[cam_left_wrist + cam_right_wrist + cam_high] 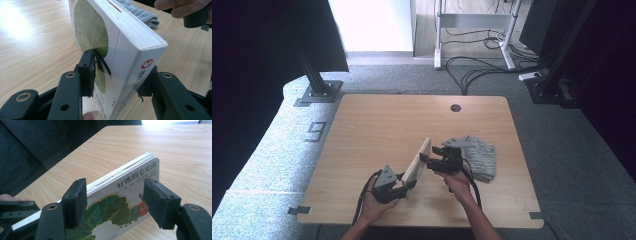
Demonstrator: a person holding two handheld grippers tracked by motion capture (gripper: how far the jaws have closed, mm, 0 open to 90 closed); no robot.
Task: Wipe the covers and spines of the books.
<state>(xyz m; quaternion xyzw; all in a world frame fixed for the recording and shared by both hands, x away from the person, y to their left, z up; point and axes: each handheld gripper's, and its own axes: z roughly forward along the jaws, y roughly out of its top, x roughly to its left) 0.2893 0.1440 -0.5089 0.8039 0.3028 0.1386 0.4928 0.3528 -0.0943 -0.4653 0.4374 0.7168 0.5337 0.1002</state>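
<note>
A white board book (418, 161) with a green caterpillar on its cover (130, 182) stands on edge, tilted, near the table's front middle. My left gripper (403, 187) is shut on its near end, one jaw on the cover and one on the back (115, 80). My right gripper (428, 160) is right of the book, pointing at the cover. Its jaws (115, 202) stand open and wide apart just in front of the cover, not closed on it. The book's spine and page edges (135, 37) face up in the left gripper view.
A grey knitted cloth (482, 156) lies on the wooden table (377, 125) just right of my right gripper, also in the left gripper view (143, 13). A cable hole (455, 107) sits near the table's far edge. Dark stands and cables are on the floor beyond.
</note>
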